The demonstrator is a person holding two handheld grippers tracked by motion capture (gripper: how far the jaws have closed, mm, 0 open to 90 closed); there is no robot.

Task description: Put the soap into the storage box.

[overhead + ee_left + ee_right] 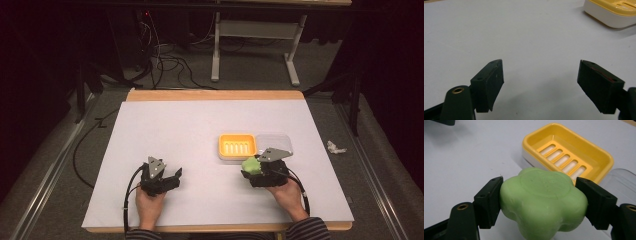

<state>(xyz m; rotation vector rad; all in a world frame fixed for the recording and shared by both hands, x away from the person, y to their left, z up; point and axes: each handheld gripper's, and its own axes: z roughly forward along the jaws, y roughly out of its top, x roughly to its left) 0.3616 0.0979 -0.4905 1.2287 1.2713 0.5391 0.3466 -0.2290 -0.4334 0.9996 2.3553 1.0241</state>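
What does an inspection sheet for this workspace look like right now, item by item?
Surface: white sheet over a wooden table, flat.
Job's things: green soap clamped off the sheet; yellow slotted dish empty, just beyond it; clear lid beside the dish.
Clutter: nothing seen on the sheet.
Grippers: right gripper shut on the soap; left gripper open, nothing between its jaws, low over the sheet.
Cables: one trails from each gripper; loose black cables on the floor behind.
Surroundings: crumpled white scrap on the floor at right; grey table frame behind; dark room.
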